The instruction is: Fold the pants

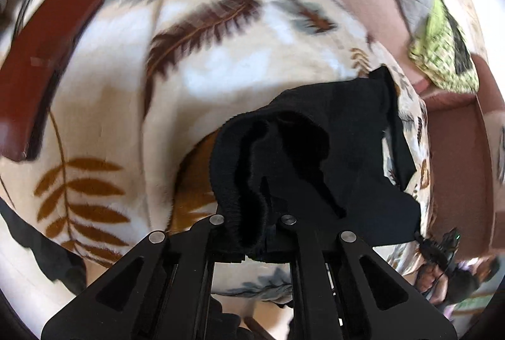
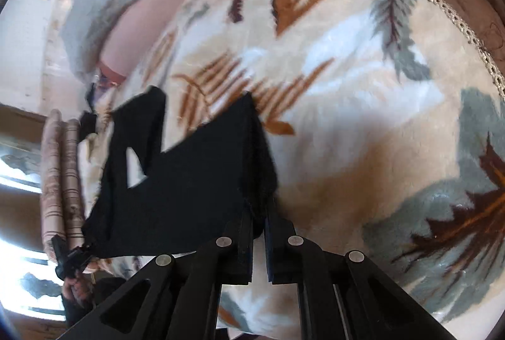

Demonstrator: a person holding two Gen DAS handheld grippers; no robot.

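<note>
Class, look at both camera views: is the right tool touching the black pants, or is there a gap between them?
Touching. In the right wrist view, the right tool is shut on an edge of the black pants; the cloth runs straight in between its fingers, with no gap showing.

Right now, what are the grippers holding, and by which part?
Both hold the black pants: left gripper shut on the ribbed waistband, right gripper shut on a folded edge. Which edge cannot be told.

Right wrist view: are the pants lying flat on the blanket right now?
No: the black pants hang lifted above the leaf-print blanket, pinched in the right gripper.
</note>
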